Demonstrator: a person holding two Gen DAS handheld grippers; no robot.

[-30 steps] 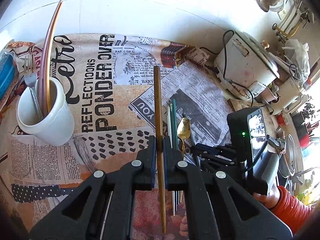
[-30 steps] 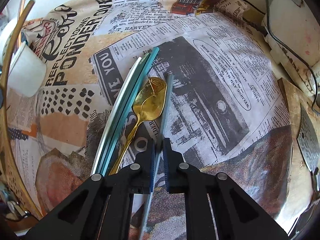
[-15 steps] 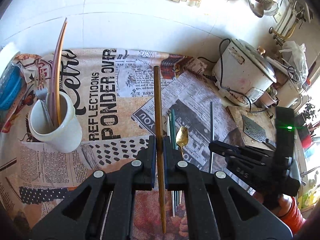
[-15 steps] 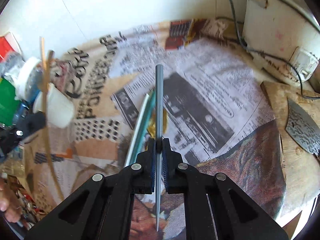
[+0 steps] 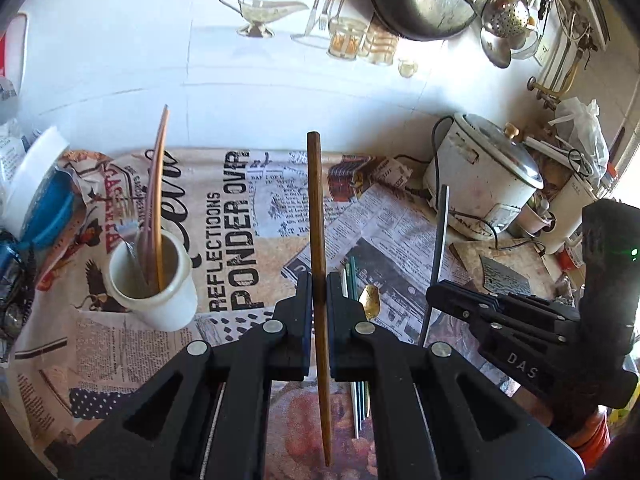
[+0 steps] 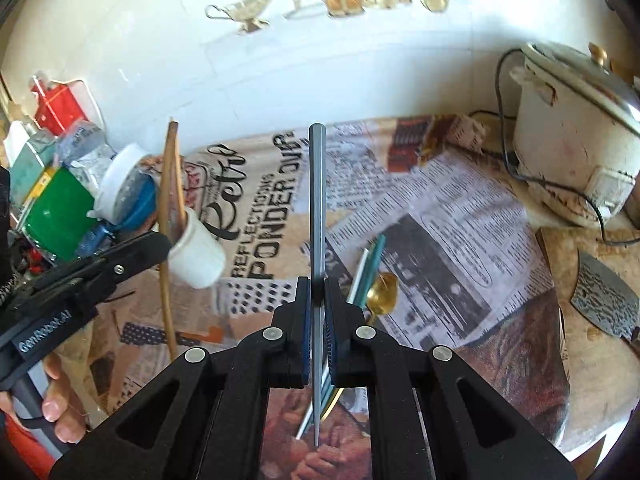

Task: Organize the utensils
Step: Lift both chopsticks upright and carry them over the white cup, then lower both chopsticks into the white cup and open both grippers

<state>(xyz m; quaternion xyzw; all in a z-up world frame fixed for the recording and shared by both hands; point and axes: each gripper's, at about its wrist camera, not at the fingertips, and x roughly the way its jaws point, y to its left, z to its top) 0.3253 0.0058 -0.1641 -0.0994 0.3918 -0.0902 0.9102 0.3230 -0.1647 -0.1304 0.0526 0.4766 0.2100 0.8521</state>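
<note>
1. At the far left, the white ceramic cup (image 5: 154,294) stood upright on the newspaper-print cloth (image 5: 240,208) covering the table. It already held a brown wooden chopstick (image 5: 158,184) and what looked like a metal fork, leaning against its rim; it seemed to be the collecting place for the utensils.

2. Your left hand-held gripper (image 5: 319,312) was closed tight on a dark brown wooden chopstick (image 5: 316,240), pinched near its middle so both ends stuck out clear. It was lifted off the cloth and pointing away from you, with the cup off to its left, probably ready to be carried there.

3. Just right of that, you left several utensils lying on the cloth: a white chopstick and teal chopsticks (image 6: 370,266) side by side, and a gold metal spoon (image 6: 382,294) touching them. These were not yet sorted.

4. Your right hand-held gripper (image 6: 318,312) was shut on a grey metal chopstick (image 6: 318,208), also gripped around mid-length and raised above the loose pile.

5. At the far right, a white rice cooker (image 6: 572,140) stood beyond the cloth, well apart from the work.
</note>
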